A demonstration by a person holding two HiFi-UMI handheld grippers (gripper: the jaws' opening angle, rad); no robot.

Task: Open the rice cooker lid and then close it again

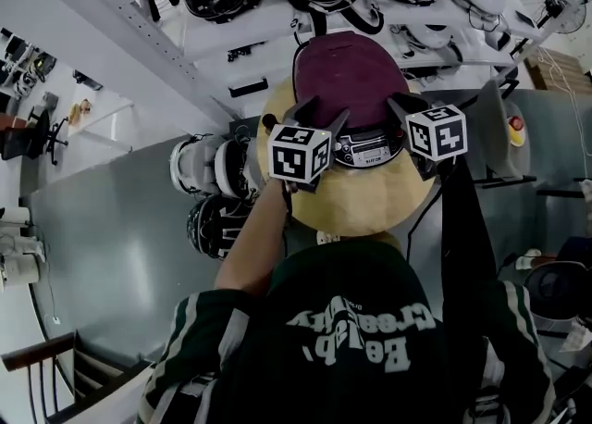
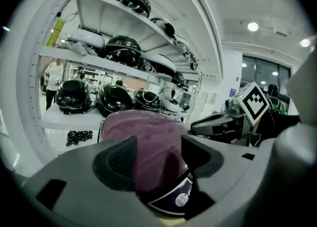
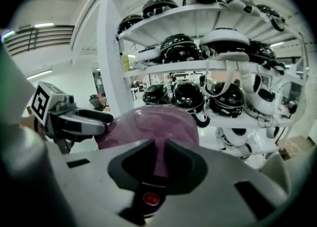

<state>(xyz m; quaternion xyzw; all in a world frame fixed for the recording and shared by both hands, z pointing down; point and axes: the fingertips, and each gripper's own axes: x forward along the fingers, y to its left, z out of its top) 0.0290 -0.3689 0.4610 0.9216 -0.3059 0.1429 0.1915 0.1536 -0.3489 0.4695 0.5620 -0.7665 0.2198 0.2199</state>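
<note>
The opening step is judged to be in hand, and barely begun: the glossy maroon domed lid (image 1: 347, 70) of the rice cooker appears to be down on its body, above the dark control panel (image 1: 368, 149). The cooker is stood on a round tan surface (image 1: 361, 205), directly ahead of both sets of tongs.

The left tongs (image 2: 158, 144) are released, the jaws spread wide, with the lid framed between them but not touched. The right tongs (image 3: 159, 146) are drawn in to a narrow slit and nothing is grasped; only a strip of maroon is seen through the gap. Below that slit a small round red button (image 3: 151, 198) is seen at the cooker's front.

If that button is the latch, as is supposed, a press by the narrowed right tongs would be called for next. The lid would then be lifted back on its hinge, and the body perhaps steadied from the left.

Behind the surface, white metal shelving (image 3: 111, 72) is filled with black helmets (image 3: 188, 96) and white ones. A grey floor (image 1: 120, 246) is seen below, with more helmets (image 1: 208, 168) beside the surface.
</note>
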